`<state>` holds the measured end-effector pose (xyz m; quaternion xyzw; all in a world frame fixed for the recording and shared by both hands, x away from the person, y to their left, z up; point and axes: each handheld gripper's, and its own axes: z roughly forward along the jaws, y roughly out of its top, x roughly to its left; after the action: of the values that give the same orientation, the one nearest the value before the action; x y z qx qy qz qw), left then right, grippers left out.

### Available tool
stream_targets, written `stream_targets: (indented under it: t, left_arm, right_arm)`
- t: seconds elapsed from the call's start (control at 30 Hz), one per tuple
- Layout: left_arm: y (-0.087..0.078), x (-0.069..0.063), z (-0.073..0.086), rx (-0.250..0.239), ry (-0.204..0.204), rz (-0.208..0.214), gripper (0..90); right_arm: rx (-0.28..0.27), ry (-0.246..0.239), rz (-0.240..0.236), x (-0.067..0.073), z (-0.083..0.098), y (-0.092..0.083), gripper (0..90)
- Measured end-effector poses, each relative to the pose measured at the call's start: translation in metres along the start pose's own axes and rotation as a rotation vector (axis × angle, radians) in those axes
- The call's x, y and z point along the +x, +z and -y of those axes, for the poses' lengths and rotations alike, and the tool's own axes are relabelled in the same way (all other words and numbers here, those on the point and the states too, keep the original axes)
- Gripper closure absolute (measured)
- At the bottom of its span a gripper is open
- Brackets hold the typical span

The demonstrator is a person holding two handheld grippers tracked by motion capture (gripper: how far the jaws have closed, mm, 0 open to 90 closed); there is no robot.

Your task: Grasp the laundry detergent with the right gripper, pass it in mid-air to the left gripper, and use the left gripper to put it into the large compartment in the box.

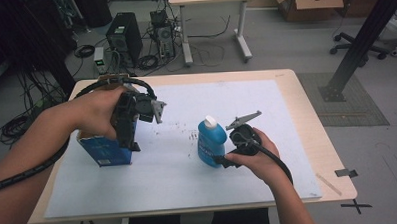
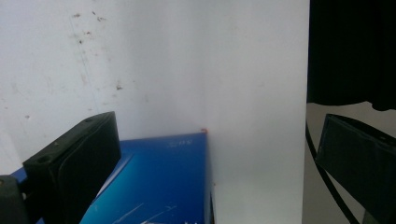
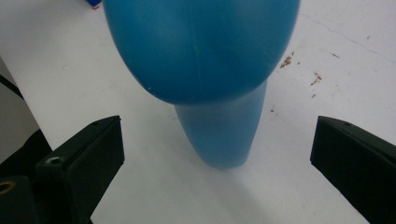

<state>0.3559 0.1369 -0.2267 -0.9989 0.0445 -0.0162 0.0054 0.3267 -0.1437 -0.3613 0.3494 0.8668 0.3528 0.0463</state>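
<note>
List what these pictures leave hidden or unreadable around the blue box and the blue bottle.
- Blue box: high view, top covered by the left gripper; print too small to read.
- Blue bottle: high view, label too small to read.
- Same bottle: right gripper view, cap cut off by the top edge.

I count two hand-held grippers over the desk point(image 1: 296, 96): the left hand-held gripper point(image 1: 132, 139) near the left edge and the right hand-held gripper point(image 1: 219, 160) toward the middle, each with two black jaws spread apart. On the white sheet point(image 1: 246, 105) I see one blue box point(image 1: 104, 153) and one blue bottle point(image 1: 211, 141) with one white cap point(image 1: 210, 121). That makes two objects on one sheet.
</note>
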Motion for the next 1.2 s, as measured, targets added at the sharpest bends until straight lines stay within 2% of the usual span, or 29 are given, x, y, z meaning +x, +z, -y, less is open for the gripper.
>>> stream_targets:
  t: [0.2, 0.57, 0.83, 1.2]
  left_arm:
    - [0.000, 0.001, 0.000, -0.001, 0.004, 0.000, 0.2]
    - [0.005, 0.002, -0.002, 0.000, 0.005, 0.010, 0.2]
    - [0.006, 0.002, 0.001, 0.005, -0.002, 0.014, 0.2]
    - [0.009, 0.001, 0.004, -0.001, -0.002, 0.019, 0.2]
  right_arm:
    - [-0.016, 0.003, 0.009, -0.004, 0.005, 0.010, 2.6]
    - [-0.082, -0.005, -0.005, -0.006, 0.010, 0.028, 2.5]
    - [-0.107, -0.012, 0.013, -0.003, 0.008, 0.035, 2.4]
    - [-0.191, -0.021, 0.012, -0.001, 0.011, 0.044, 2.1]
